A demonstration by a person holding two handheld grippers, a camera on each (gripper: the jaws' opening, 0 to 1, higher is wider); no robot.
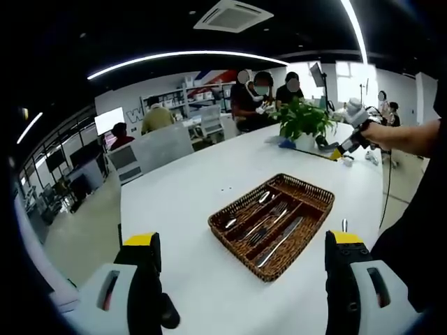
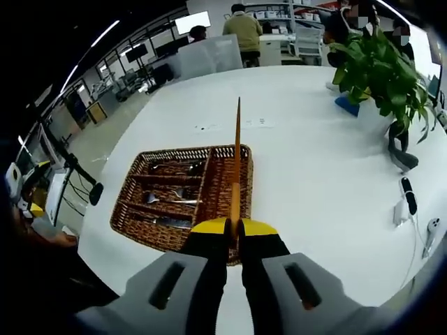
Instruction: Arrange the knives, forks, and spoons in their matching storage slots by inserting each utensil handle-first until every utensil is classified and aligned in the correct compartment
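Left tool (image 1: 241,255) is hovering over the white surface (image 1: 181,188) with its jaws spread wide, gripping nothing. Just beyond it a wicker tray (image 1: 307,187) is sitting on the surface, split into long compartments. In the left gripper view a spoon (image 1: 246,211) is lying in the far slot, forks (image 1: 265,223) in the middle slot and a knife (image 1: 281,241) in the near slot, all roughly parallel to the dividers.

Right tool (image 2: 232,227) is pinching a thin orange-brown stick-like utensil (image 2: 237,157), jaws pressed together on its lower end. The utensil is pointing straight away from the camera, lying across the view of the tray's (image 2: 223,155) right-hand part; can't tell whether it is touching the tray or hanging above it. What kind of utensil it is, can't tell either.

In the left gripper view the right tool (image 1: 347,149) is showing far off at the right, held in a person's hand (image 1: 380,132).

A potted plant (image 2: 380,66) is standing on the surface well beyond the tray, with a small blue object (image 2: 347,105) beside its pot. People are sitting at the surface's far end.
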